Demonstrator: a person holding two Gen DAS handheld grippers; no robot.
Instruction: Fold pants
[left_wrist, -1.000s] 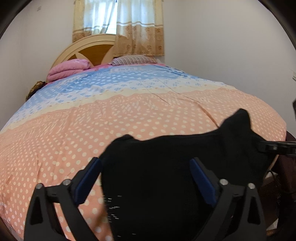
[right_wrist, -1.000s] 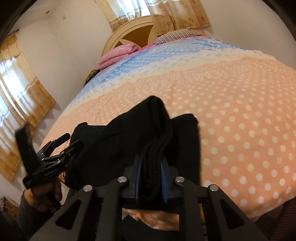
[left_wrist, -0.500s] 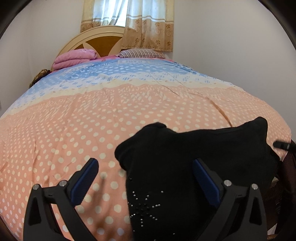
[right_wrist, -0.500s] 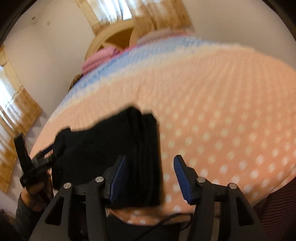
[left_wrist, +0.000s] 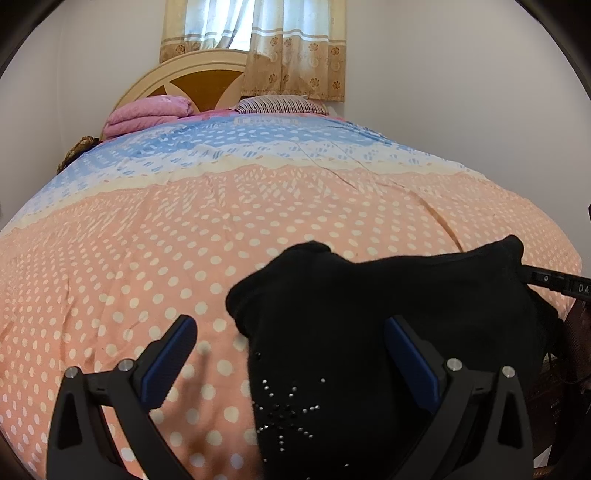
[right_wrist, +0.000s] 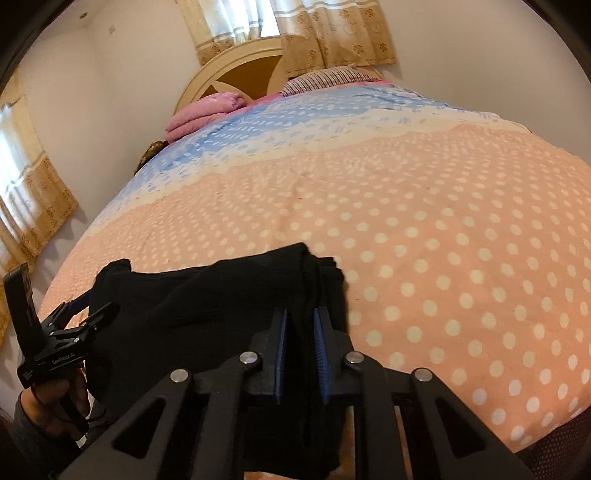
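Black, soft knit makes up the pants (left_wrist: 388, 332), which lie bunched at the near edge of the bed (left_wrist: 258, 221), at about 5 o'clock in the left wrist view and 7 o'clock in the right. The cloth looks limp and fairly thick; I judge it light, not slippery, and likely to sag and slump wherever it is not held. A small star of studs (left_wrist: 288, 410) marks one end. The left gripper (left_wrist: 291, 354) is spread wide, its left finger over the bedspread and its right over the cloth, gripping nothing. The right gripper (right_wrist: 300, 332) is pinched narrow on a thick folded edge of the pants. A good hold for the left would be the free corner at 12 o'clock of the heap, taking all layers together so that the fold stays square.
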